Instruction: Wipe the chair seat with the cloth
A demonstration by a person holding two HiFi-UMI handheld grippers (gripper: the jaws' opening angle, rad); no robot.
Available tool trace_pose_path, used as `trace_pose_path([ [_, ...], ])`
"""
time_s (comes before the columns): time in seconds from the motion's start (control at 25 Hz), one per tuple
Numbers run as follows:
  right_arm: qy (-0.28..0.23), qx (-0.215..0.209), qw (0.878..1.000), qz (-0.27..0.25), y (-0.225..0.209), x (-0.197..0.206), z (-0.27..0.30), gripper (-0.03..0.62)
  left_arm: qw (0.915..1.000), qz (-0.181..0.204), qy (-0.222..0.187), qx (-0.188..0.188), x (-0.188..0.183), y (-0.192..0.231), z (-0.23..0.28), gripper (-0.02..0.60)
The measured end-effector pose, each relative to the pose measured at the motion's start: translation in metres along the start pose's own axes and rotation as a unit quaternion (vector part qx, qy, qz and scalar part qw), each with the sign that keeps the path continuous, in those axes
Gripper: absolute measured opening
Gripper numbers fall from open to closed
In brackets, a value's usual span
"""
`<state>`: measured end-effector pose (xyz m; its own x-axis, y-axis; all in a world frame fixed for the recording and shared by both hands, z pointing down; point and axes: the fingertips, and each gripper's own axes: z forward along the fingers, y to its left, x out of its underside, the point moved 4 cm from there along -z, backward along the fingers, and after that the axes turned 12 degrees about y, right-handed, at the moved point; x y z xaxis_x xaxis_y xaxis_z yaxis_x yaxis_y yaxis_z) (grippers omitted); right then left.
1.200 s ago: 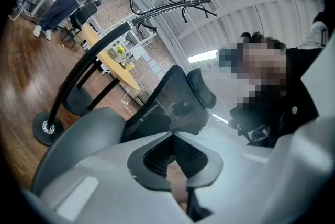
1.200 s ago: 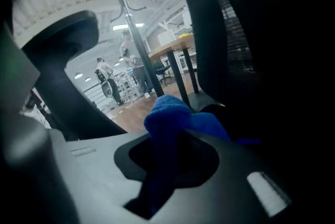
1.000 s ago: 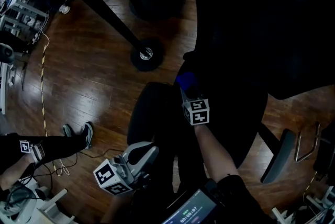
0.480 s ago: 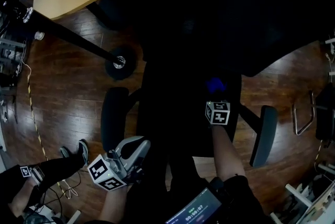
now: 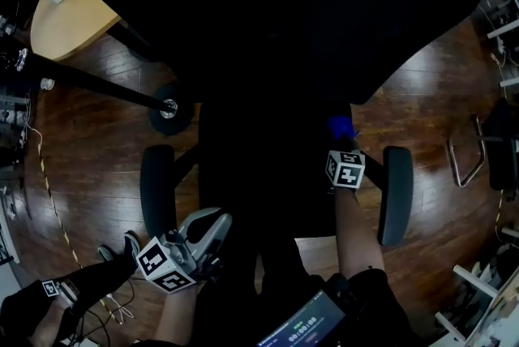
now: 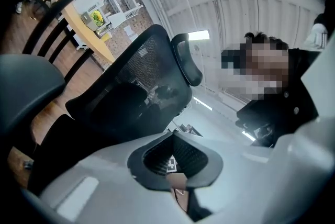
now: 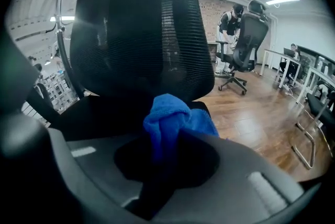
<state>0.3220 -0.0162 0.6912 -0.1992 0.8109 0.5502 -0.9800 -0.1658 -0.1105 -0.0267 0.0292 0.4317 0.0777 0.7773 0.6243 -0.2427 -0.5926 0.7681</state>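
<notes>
Since wiping seems to need only one tool, the left hand-held gripper point(image 5: 212, 225), pressed together on nothing, hangs by the near left corner of the chair seat point(image 5: 259, 167), just inside the left armrest point(image 5: 157, 190). Over the seat's right side, the right hand-held gripper point(image 5: 341, 144) pinches the bunched blue cloth point(image 7: 175, 118). The right armrest point(image 5: 396, 193) and the backrest point(image 5: 284, 13) hem in the stroke.

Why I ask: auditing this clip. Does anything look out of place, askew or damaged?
Nothing stands out. The cloth is bunched in the right gripper's jaws over the seat. The chair stands upright and looks intact. The left gripper is shut and empty, near the seat's front edge.
</notes>
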Motion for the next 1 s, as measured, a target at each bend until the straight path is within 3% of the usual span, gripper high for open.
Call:
trace_pose_path([
  [0.24,-0.043,-0.057,0.997,0.028,0.008,-0.012,-0.019,0.058,0.9994,-0.003,-0.031,-0.017,0.001,-0.003,-0.027,0.003],
  [0.44,-0.049,-0.161,0.986,-0.017,0.136,-0.015,-0.006,0.060,0.9954,-0.009,-0.078,-0.054,-0.003,0.009,-0.070,0.003],
  [0.6,-0.007,-0.244,0.966,-0.082,0.260,0.001,0.019,0.058,0.9910,-0.013,-0.103,-0.084,-0.004,0.019,-0.108,0.003],
  [0.76,0.020,-0.306,0.945,-0.113,0.359,0.017,0.024,0.060,0.9849,-0.021,-0.127,-0.115,0.001,0.023,-0.142,0.003],
  [0.88,0.065,-0.315,0.935,-0.149,0.395,0.036,0.030,0.060,0.9825,-0.021,-0.135,-0.126,0.002,0.020,-0.157,0.003],
  [1.0,0.064,-0.309,0.934,-0.168,0.396,0.044,0.032,0.060,0.9809,-0.020,-0.143,-0.130,0.007,0.017,-0.167,0.003],
])
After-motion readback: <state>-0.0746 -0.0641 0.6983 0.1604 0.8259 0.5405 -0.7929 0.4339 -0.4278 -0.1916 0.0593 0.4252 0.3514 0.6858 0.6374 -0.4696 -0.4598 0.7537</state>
